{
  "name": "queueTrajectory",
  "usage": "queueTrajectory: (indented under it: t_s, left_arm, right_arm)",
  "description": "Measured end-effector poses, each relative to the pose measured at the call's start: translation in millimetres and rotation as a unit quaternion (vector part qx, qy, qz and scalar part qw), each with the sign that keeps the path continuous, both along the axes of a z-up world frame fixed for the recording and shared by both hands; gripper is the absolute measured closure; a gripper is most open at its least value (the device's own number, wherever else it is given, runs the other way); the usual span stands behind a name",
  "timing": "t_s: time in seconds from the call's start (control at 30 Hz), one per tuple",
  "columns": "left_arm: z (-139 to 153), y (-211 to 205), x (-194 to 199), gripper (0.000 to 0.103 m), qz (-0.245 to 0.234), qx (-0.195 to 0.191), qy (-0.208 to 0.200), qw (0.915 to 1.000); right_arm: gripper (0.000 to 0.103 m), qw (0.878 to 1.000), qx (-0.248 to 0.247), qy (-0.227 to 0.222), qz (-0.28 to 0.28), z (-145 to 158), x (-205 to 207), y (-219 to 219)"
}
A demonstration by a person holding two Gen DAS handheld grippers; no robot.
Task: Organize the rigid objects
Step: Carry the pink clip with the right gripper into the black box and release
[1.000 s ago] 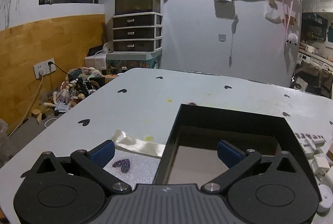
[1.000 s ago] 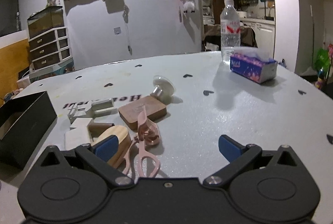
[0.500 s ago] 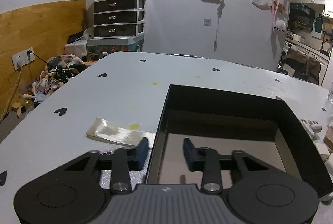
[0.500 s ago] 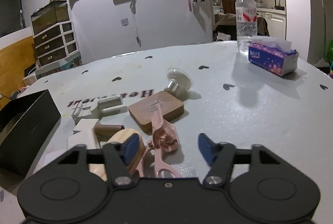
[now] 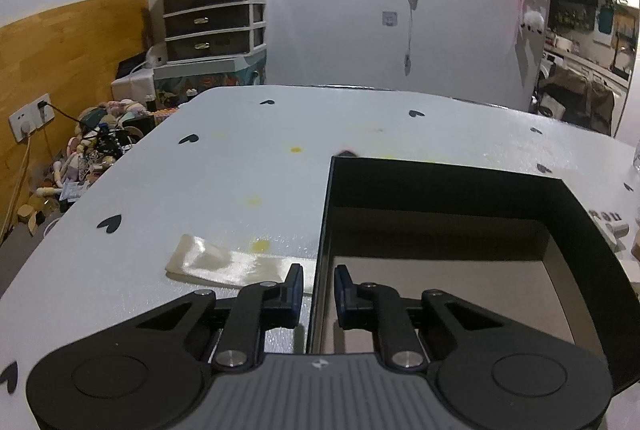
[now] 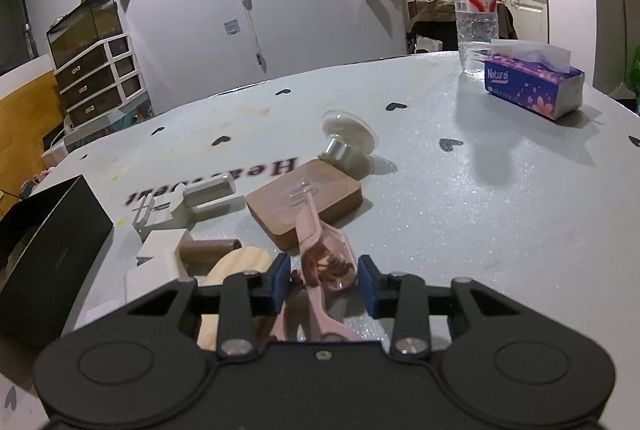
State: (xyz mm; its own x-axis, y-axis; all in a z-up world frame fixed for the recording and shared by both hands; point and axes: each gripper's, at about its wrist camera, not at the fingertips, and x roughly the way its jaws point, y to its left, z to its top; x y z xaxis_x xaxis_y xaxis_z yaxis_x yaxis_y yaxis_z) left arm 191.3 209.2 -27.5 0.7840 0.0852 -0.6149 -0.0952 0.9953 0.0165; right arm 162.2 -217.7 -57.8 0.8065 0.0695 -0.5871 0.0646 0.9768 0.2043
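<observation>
Black box [image 5: 452, 190] w/ tall walls blocks the worktop's [image 5: 240, 158] near edge; bare interior, open from above. Clutter packs its right side: brown block [image 6: 304, 198], pink clip [image 6: 324, 254], wooden piece [image 6: 236, 262], white blocks [image 6: 160, 254]. Far right corner: bottle [image 6: 476, 14] & tissue box [image 6: 532, 86]. Mid-right worktop is bare.

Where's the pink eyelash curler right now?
Right wrist view: the pink eyelash curler lies between the right gripper fingers, its tip resting on the brown block.

"Natural" on tissue box [image 6: 534, 86]
</observation>
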Motion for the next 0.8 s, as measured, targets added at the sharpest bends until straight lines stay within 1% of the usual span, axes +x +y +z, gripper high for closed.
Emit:
queueTrajectory:
  t_s: [0.03, 0.1, 0.13, 0.17, 0.23, 0.27, 0.37, 0.5, 0.63, 0.7, 0.8]
  left_arm:
    - [0.3, 0.4, 1.8, 0.086, -0.003, -0.001, 0.004, 1.0000]
    - [-0.3, 1.5, 4.4, 0.092, -0.004, -0.004, 0.008, 1.0000]
    - [-1.0, 2.6, 5.3, 0.097, -0.004, -0.006, 0.010, 0.9999]
    - [-1.7, 3.3, 6.1, 0.098, -0.005, -0.009, 0.012, 0.9999]
    - [-1.6, 3.2, 6.0, 0.099, -0.009, -0.008, 0.012, 0.9999]
    - [-1.7, 2.9, 5.7, 0.099, -0.010, -0.007, 0.012, 0.9999]
    - [-1.8, 3.6, 4.9, 0.099, -0.012, -0.010, 0.011, 0.9998]
    - [-0.8, 4.1, 4.3, 0.099, -0.015, -0.011, 0.008, 0.9998]
    - [-0.1, 4.1, 3.6, 0.099, -0.016, -0.010, 0.004, 0.9998]
    - [0.3, 3.8, 3.1, 0.099, -0.017, -0.010, 0.002, 0.9998]
    - [1.2, 3.4, 2.7, 0.099, -0.016, -0.010, -0.001, 0.9998]
  right_arm:
    - [0.067, 1.000, -0.001, 0.001, -0.001, 0.7, -0.2, -0.8]
    - [0.067, 1.000, -0.008, -0.002, -0.003, 4.0, -1.1, -2.1]
    - [0.067, 1.000, -0.010, -0.005, -0.004, 6.9, -2.1, -3.5]
    - [0.067, 1.000, -0.010, -0.011, -0.004, 11.5, -3.3, -4.9]
    - [0.067, 1.000, -0.011, -0.021, -0.003, 20.0, -5.0, -5.5]
    - [0.074, 1.000, -0.013, -0.027, -0.002, 24.9, -5.6, -4.9]
    - [0.075, 0.999, -0.008, -0.045, 0.015, 41.9, -4.6, 1.6]
    - [0.075, 0.995, -0.011, -0.073, 0.069, 63.4, 1.7, 28.9]
    - [0.075, 0.986, 0.001, -0.087, 0.145, 81.0, 14.9, 70.9]
    - [0.075, 0.979, 0.016, -0.085, 0.186, 88.3, 22.8, 93.8]
    - [0.075, 0.967, 0.044, -0.060, 0.243, 94.9, 40.5, 131.3]
